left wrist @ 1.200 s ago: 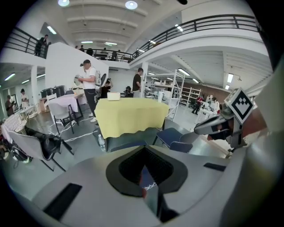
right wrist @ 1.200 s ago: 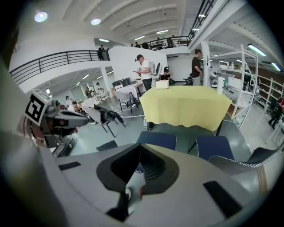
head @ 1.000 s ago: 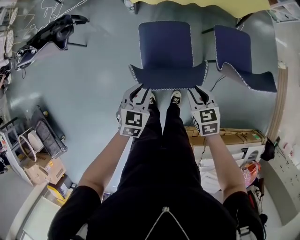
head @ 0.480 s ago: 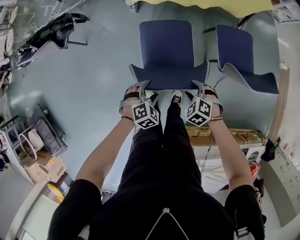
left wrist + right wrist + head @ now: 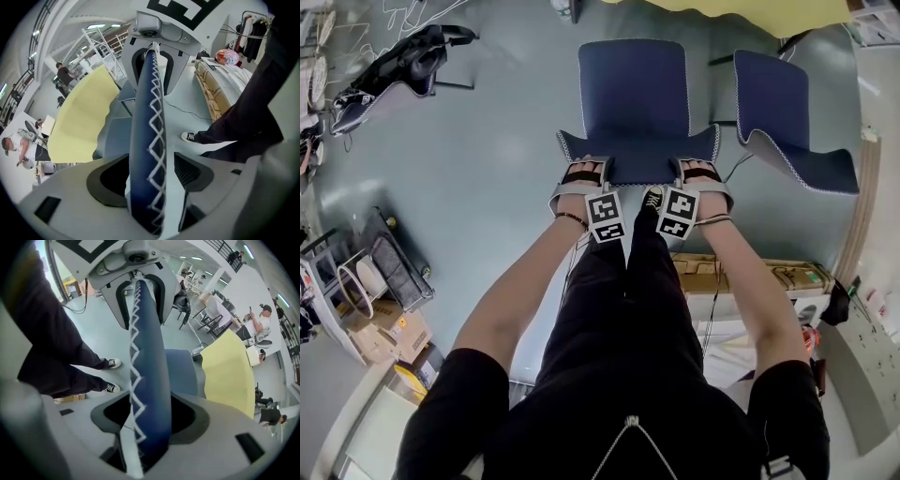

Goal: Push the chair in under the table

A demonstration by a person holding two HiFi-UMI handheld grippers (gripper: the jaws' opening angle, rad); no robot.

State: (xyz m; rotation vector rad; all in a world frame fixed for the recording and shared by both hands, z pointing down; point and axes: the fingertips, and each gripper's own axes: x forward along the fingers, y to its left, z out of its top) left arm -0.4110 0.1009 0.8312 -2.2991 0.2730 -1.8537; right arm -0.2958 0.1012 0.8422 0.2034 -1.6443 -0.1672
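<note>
The dark blue chair (image 5: 633, 94) stands facing the yellow table (image 5: 722, 9), its seat partly short of it. Both grippers sit over the top edge of its backrest (image 5: 637, 172). My left gripper (image 5: 581, 174) straddles the left end and my right gripper (image 5: 703, 172) the right end. In the left gripper view the white-stitched edge (image 5: 147, 140) runs between the open jaws with gaps at the pads; the right gripper view shows the same edge (image 5: 147, 380) likewise. Both pairs of jaws have just been opening.
A second blue chair (image 5: 787, 103) stands close on the right. Cardboard boxes (image 5: 750, 272) lie by my right leg, and a black seat (image 5: 403, 66) is at the far left. My shoes (image 5: 652, 197) are just behind the backrest. People sit at distant tables (image 5: 255, 326).
Both grippers have rolled, dropped and moved forward from behind the backrest onto its top edge, which now lies between their jaws. The chair has not moved.
</note>
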